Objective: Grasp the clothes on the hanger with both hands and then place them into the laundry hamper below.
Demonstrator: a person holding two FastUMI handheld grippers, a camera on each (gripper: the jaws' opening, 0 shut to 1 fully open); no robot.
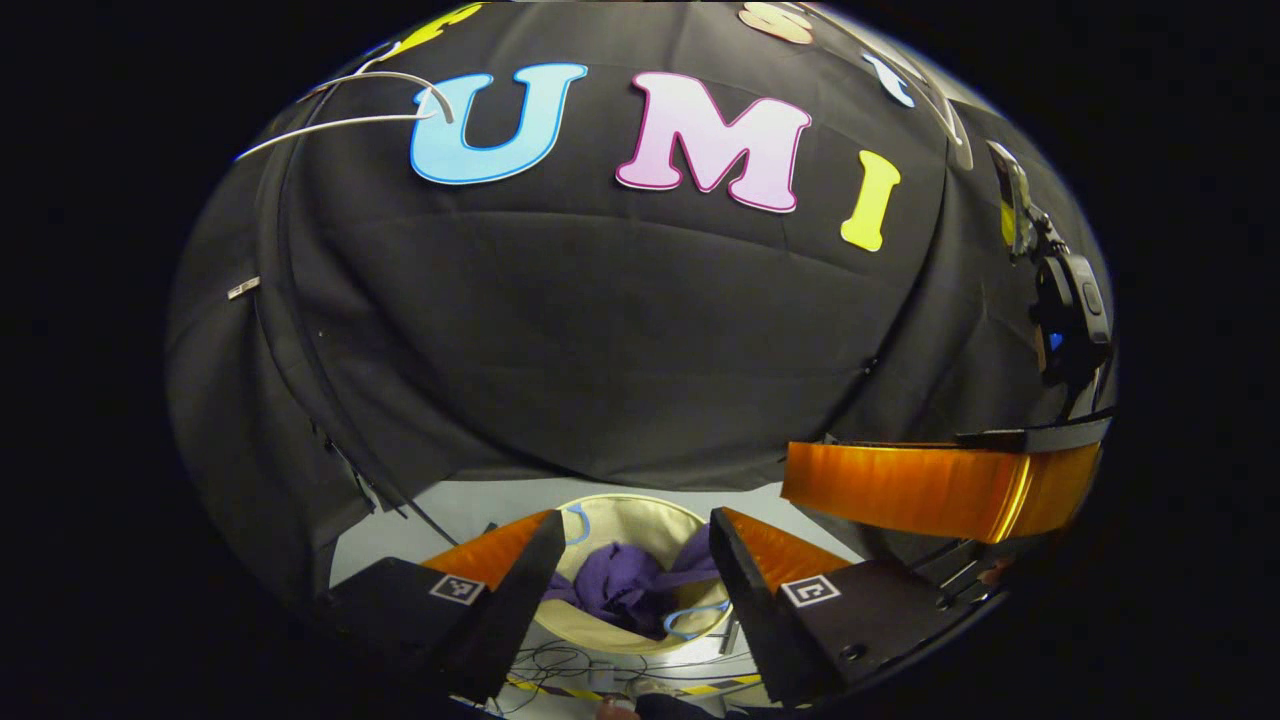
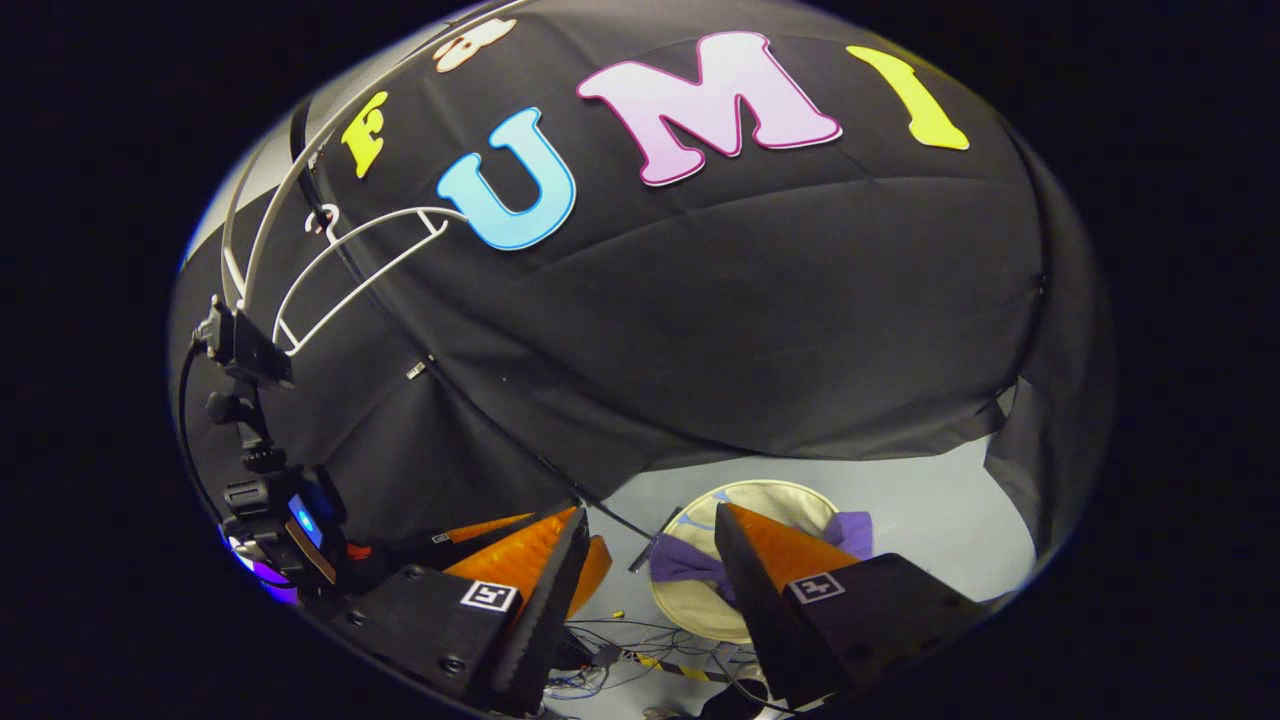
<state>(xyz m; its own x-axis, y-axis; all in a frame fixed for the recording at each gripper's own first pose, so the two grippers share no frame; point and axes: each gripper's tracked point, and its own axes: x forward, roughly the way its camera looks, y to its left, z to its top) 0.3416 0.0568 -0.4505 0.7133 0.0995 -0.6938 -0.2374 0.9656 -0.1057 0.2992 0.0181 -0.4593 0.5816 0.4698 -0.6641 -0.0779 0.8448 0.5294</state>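
2 grippers hang above the floor, each with its jaws spread wide and nothing between them. in the left gripper view the left gripper [image 1: 637, 580] frames the laundry hamper [image 1: 610, 520] at 6 o'clock, its rim partly hidden by both fingers. the purple clothes [image 1: 625, 590] lie crumpled inside it, folds bunched, one edge running up to the rim at 2 o'clock. the right gripper [image 1: 940, 490] shows at 4 o'clock, cut off by the picture's edge. in the right gripper view the right gripper [image 2: 650, 590] has 1 finger covering much of the hamper [image 2: 700, 600]; purple cloth [image 2: 685, 560] drapes over its rim. a bare white hanger [image 2: 350, 265] hangs at 10 o'clock. thin cables [image 2: 640, 640] on the floor are hard to make out.
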